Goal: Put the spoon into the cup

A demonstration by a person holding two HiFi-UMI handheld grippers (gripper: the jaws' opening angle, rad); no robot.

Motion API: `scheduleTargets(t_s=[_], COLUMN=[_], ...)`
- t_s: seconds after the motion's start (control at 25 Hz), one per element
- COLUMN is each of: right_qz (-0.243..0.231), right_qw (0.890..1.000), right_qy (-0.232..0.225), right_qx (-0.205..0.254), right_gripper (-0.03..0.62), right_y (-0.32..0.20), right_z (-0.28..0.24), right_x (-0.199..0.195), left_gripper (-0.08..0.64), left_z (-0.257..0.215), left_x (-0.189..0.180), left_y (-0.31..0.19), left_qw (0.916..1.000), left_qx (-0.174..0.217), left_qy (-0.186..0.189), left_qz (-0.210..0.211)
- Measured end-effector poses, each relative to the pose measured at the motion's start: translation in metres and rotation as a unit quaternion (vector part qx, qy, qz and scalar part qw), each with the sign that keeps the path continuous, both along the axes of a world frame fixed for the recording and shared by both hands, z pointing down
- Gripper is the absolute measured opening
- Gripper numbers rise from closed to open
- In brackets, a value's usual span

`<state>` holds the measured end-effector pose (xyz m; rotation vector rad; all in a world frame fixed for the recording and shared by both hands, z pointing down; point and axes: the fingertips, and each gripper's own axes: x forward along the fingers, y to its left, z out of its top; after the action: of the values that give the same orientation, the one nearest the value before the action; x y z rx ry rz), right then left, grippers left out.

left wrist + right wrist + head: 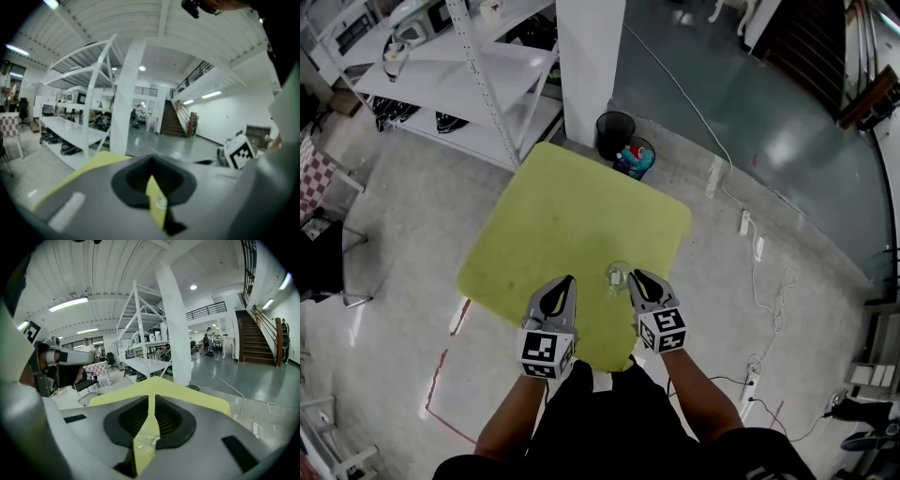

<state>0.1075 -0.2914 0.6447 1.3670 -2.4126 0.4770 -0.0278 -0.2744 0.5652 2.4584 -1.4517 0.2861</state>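
Observation:
A clear glass cup (619,276) stands on the yellow-green table (581,206) near its front edge. No spoon shows clearly in any view. My left gripper (568,280) hovers just left of the cup, jaws shut with nothing in them. My right gripper (635,275) is right beside the cup on its right, also shut and empty. In the right gripper view the cup (143,440) shows through the narrow slit under the jaws (151,401). In the left gripper view a small shiny bit (161,203) lies on the table below the shut jaws; I cannot tell what it is.
Two bins (624,142) stand on the floor past the table's far corner, beside a white pillar (589,66). White shelving (459,84) runs at the back left. Power strips and cables (750,234) lie on the floor to the right.

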Motion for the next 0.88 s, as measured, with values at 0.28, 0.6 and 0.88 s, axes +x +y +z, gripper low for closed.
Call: scheduleTargets(t_s=[0.28,0.6,0.88], right_qz=[0.008,0.02,0.031], right_qw=[0.998,0.988,0.979], right_qy=[-0.007,-0.033,-0.04], right_qx=[0.065,0.151,0.196], right_gripper=[0.011,0.007,0.006], right_y=[0.003,0.01,0.017], right_z=[-0.062,-0.145,-0.182], right_x=[-0.007,-0.014,-0.015], left_gripper=[0.005,0.005,0.005], left_z=[-0.024,-0.049,-0.06], left_x=[-0.005,-0.011,-0.007], left_y=[0.004,0.005,0.011], left_qw=[0.9996,0.9988,0.9986], left_qx=[0.016,0.039,0.036], left_qy=[0.023,0.03,0.033], left_qz=[-0.001,0.002,0.022])
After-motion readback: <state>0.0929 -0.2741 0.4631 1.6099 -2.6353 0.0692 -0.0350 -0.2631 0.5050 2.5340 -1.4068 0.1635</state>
